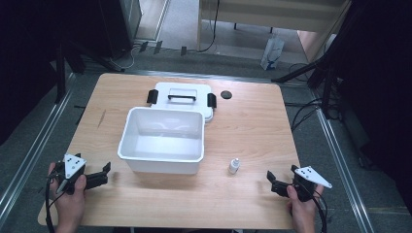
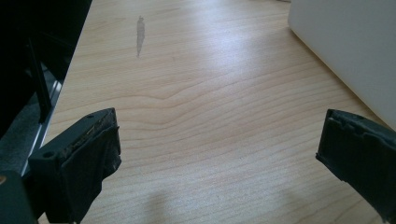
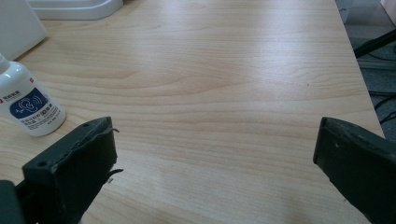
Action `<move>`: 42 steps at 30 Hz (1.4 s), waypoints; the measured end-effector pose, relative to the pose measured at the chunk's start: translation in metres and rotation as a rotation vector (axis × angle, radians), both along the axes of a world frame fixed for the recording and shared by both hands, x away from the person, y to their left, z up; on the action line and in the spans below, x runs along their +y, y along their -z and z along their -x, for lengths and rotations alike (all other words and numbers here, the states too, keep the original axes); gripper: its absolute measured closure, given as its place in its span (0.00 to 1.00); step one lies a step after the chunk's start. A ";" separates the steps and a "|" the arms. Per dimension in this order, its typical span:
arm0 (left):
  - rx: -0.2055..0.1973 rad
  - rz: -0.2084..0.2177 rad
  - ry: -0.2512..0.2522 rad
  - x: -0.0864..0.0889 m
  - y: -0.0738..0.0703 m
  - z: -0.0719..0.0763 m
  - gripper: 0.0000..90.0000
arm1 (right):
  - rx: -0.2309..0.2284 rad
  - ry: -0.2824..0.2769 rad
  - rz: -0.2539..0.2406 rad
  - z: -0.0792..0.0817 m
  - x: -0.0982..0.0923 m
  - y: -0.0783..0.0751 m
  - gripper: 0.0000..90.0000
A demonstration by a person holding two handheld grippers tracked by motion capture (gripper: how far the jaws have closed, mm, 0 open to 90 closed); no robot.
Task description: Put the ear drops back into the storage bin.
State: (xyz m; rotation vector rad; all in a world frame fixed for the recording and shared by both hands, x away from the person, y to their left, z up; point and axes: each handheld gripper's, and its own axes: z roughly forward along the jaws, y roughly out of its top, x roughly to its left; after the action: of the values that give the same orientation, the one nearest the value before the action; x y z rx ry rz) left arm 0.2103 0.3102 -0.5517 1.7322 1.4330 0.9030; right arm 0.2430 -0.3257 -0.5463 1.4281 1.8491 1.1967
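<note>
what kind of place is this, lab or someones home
Probably a lab or recording space, not a home: a bare wooden table framed by dark stands, cables on a grey floor, and a person holding tongs in each hand.

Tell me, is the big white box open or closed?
Open. The white box has no lid on; its handled lid lies on the table behind it.

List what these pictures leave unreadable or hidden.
- Small bottle: label text too small in the right gripper view; its top is cut off by the left edge.
- Lid: near edge hidden behind the white bin in the high view.
- Round black object: too small to identify, high view.
</note>
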 end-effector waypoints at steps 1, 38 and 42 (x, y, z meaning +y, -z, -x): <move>0.002 -0.001 0.000 0.000 0.000 0.000 0.00 | -0.001 0.000 0.001 0.000 0.000 0.000 0.00; 0.006 -0.005 0.009 -0.001 0.000 0.000 0.00 | 0.266 -0.260 0.319 -0.031 0.039 -0.045 0.07; 0.007 -0.005 0.009 -0.001 0.000 0.000 0.00 | 0.299 -0.282 0.368 -0.038 0.042 -0.048 0.08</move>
State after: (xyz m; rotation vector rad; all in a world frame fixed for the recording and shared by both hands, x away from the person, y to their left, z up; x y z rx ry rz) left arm 0.2106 0.3096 -0.5517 1.7458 1.4270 0.8978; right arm 0.2805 -0.2836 -0.4981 1.2148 2.3922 0.7299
